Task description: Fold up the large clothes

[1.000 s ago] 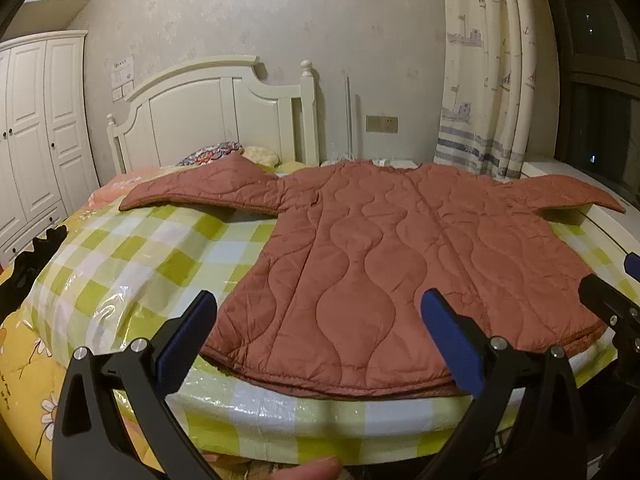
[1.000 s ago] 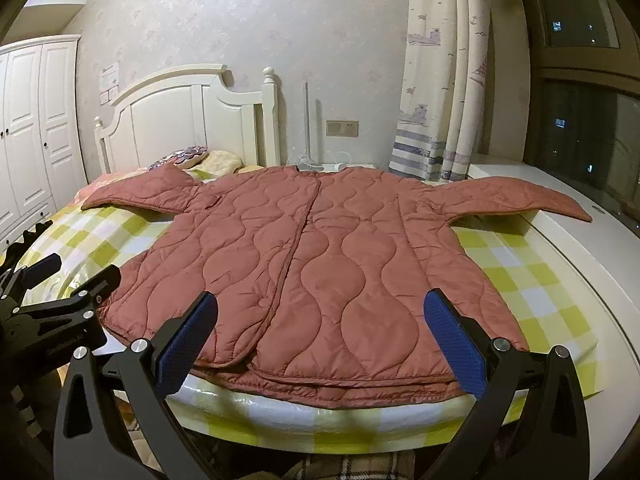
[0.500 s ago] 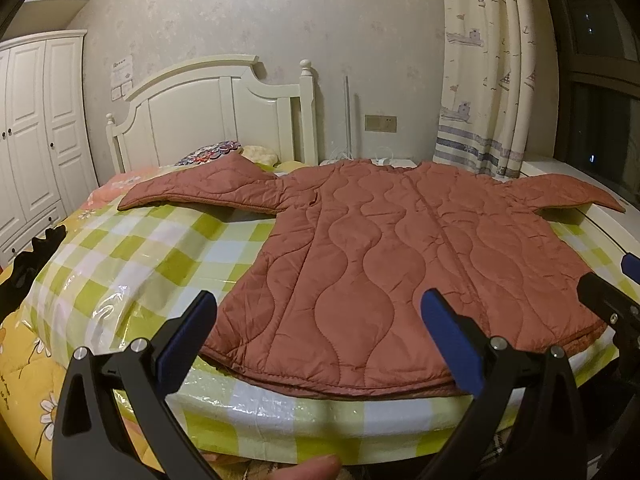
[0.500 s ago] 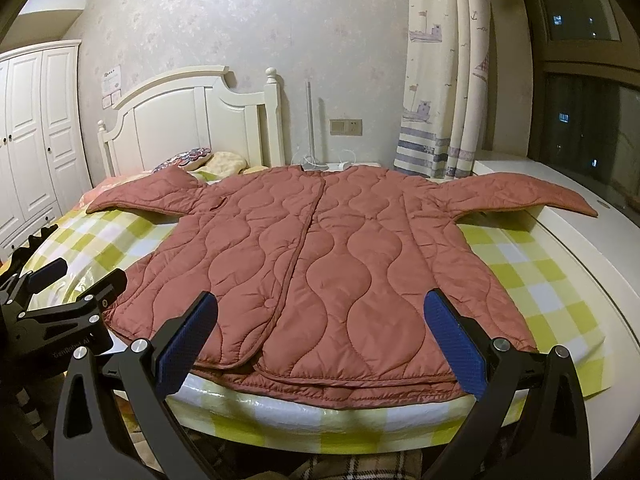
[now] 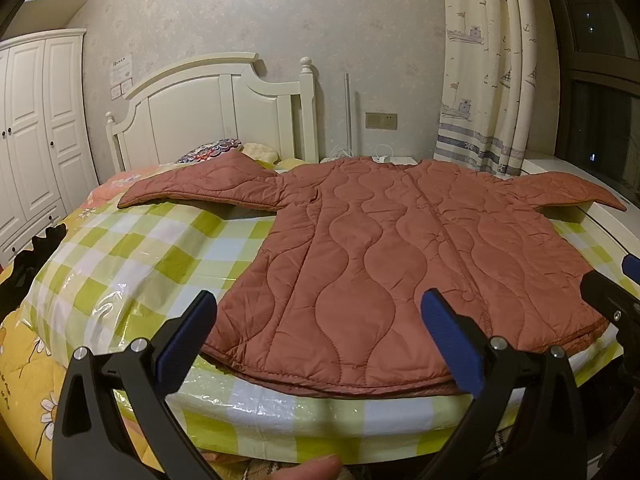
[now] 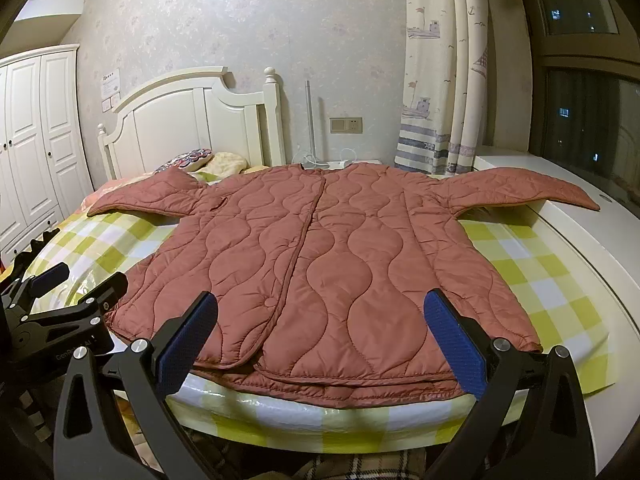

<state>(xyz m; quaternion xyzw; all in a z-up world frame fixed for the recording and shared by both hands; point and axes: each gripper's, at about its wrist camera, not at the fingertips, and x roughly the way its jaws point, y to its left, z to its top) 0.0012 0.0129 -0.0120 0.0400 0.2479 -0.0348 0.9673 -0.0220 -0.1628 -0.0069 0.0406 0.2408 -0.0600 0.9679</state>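
Observation:
A rust-red quilted jacket (image 5: 400,248) lies flat and front-up on the bed, both sleeves spread out sideways; it also shows in the right wrist view (image 6: 320,264). Its hem hangs near the bed's front edge. My left gripper (image 5: 320,340) is open and empty, held just before the hem's left part. My right gripper (image 6: 320,340) is open and empty, held before the hem's middle. The left gripper also appears at the left edge of the right wrist view (image 6: 72,292).
The bed has a green-checked cover (image 5: 132,256) under clear plastic, and a white headboard (image 5: 208,112). Pillows (image 6: 200,160) lie by the headboard. A white wardrobe (image 5: 36,128) stands left, a curtain (image 6: 440,80) and white ledge (image 6: 580,240) right.
Both grippers have drifted slightly; the right wrist view has risen a little and shows more of the jacket from above. The jacket has not moved.

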